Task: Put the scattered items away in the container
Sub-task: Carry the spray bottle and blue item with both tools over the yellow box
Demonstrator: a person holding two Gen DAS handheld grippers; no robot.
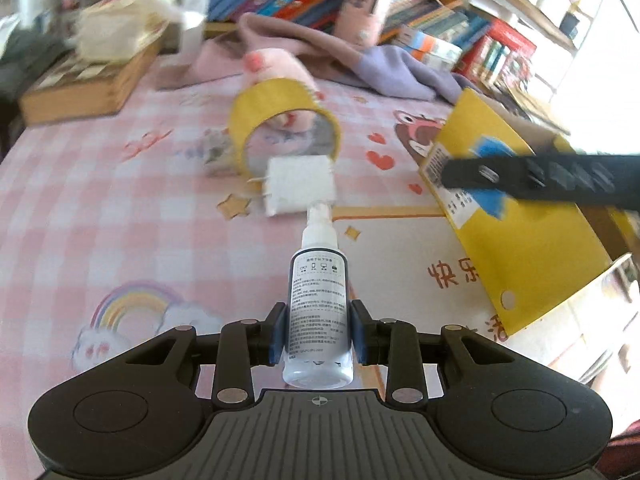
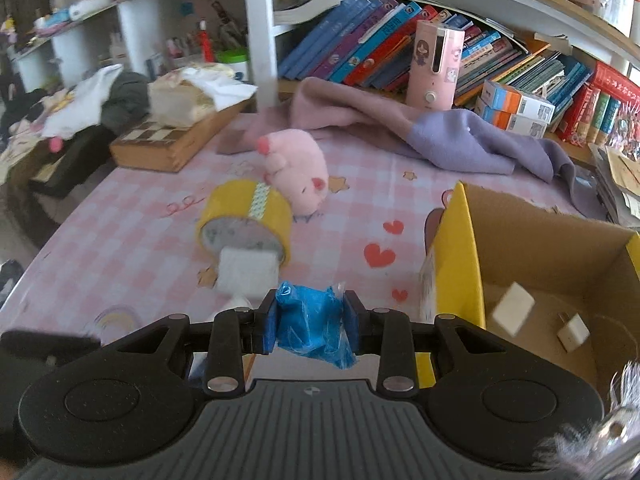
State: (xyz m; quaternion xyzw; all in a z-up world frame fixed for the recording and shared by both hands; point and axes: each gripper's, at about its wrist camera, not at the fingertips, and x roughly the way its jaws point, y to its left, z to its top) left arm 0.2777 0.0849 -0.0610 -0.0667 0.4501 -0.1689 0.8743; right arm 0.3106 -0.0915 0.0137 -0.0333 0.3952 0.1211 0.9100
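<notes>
White spray bottle (image 1: 318, 316), printed label, pump end pointing away: I have it clamped at mid-body between the left fingers (image 1: 319, 330), closed tight on its sides, held clear of the worktop (image 1: 100, 220).

Blue crinkled plastic packet (image 2: 314, 326): pinched between the right fingers (image 2: 311, 326), closed almost fully on it, hanging just left of the box.

Yellow cardboard box (image 2: 456, 264), the container: open top, right of both held items; two small white pieces (image 2: 514, 314) already lie on its brown floor.

White plug adapter (image 1: 298, 190), prongs to the left: on the worktop just beyond the bottle's nozzle, resting against the tape roll.

Yellow tape roll (image 1: 280, 116): standing on edge behind the adapter.

Pink plush pig (image 2: 298, 172): just behind the roll, touching or nearly so; I cannot tell which.

Pink-and-lilac cloth (image 2: 420, 128), bookshelf beyond.

Risks, as I judge them: the bottle is smooth and round, so it could twist or slip in the grip during a tilt over the box. The soft packet may crumple and slide out. Both hands converge on one opening and could collide at the box wall, tipping it.
</notes>
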